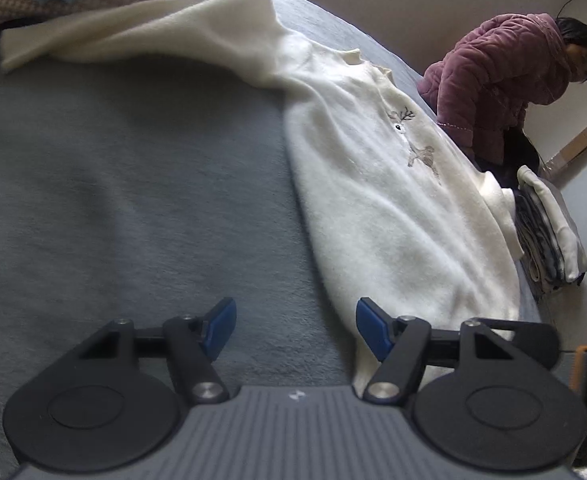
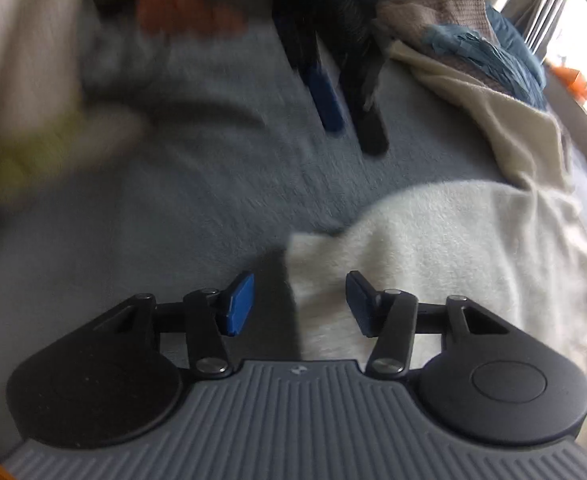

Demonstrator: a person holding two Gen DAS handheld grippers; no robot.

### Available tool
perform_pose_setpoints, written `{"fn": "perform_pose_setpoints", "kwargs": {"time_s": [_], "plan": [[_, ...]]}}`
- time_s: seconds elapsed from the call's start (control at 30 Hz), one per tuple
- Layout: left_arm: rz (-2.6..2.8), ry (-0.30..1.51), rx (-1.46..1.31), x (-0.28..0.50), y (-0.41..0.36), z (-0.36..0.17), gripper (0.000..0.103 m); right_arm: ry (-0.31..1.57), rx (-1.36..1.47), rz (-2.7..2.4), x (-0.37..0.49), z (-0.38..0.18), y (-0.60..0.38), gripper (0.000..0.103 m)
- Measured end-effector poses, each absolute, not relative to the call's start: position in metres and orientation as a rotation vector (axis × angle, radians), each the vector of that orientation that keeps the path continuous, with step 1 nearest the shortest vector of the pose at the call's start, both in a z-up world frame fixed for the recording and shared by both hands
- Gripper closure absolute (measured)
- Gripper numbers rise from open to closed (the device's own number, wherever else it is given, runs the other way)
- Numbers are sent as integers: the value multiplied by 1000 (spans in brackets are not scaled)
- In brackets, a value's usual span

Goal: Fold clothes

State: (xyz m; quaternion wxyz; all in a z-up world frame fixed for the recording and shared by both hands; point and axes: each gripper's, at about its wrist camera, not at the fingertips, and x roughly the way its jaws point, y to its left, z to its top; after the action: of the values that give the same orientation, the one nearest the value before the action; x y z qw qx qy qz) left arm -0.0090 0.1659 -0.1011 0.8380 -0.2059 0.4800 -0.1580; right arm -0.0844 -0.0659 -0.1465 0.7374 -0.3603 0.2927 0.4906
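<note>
Left hand-held gripper [image 1: 296, 326], black with blue pads, is hovering with its jaws standing wide and gripping nothing, low over the grey-blue fleece bed cover [image 1: 133, 184]. Right hand-held gripper [image 2: 299, 306] is likewise standing wide and empty, straddling the border where cream fabric meets the cover. Cream-white fleece sweater with a small embroidered reindeer on its chest [image 1: 393, 200] is lying spread along the right-hand edge of the bed, hem nearest the left gripper, neckline farther off, one sleeve trailing away toward the far left corner; its long axis is running from beside the left gripper's right pad up and away. In the right wrist view the same sweater's rounded border [image 2: 433, 248] is lying just ahead and to the right of the pads. Judged from these views, both grippers are sitting close to sweater fabric, the left at the hem. Folded stack of pale garments [image 1: 549, 232] is resting beyond the sweater. Person in a quilted mauve jacket [image 1: 493, 88] is bending at the bed's far edge.
</note>
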Motion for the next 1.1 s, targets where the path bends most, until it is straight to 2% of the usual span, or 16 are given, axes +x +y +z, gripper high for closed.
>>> {"fn": "perform_pose_setpoints", "kwargs": {"time_s": [0.07, 0.1, 0.43, 0.53, 0.67, 0.8, 0.87, 0.97, 1.0, 1.07, 1.1], "plan": [[-355, 1006, -436, -7, 165, -102, 35, 715, -637, 1029, -61, -142, -75, 96], [-367, 998, -438, -6, 165, -102, 35, 748, -527, 1004, -47, -133, -84, 98], [-490, 1005, -402, 15, 128, -117, 36, 991, 459, 689, 28, -161, -221, 98], [-535, 1010, -373, 21, 111, -120, 36, 1033, 750, 567, 50, -171, -262, 95], [-574, 1009, -310, 25, 89, -121, 36, 1023, 663, 594, 49, -165, -256, 92], [-609, 988, -253, 25, 73, -119, 36, 998, 515, 644, 45, -155, -238, 75], [-617, 975, -224, 25, 65, -119, 36, 955, 363, 668, 40, -147, -223, 70], [-610, 945, -189, 27, 59, -116, 36, 894, 103, 713, 29, -136, -199, 54], [-607, 938, -183, 28, 57, -115, 36, 877, 13, 732, 25, -135, -190, 51], [-607, 926, -172, 27, 56, -111, 36, 843, -134, 758, 18, -134, -174, 51], [-610, 920, -167, 26, 56, -108, 36, 827, -181, 761, 14, -134, -169, 55]]}}
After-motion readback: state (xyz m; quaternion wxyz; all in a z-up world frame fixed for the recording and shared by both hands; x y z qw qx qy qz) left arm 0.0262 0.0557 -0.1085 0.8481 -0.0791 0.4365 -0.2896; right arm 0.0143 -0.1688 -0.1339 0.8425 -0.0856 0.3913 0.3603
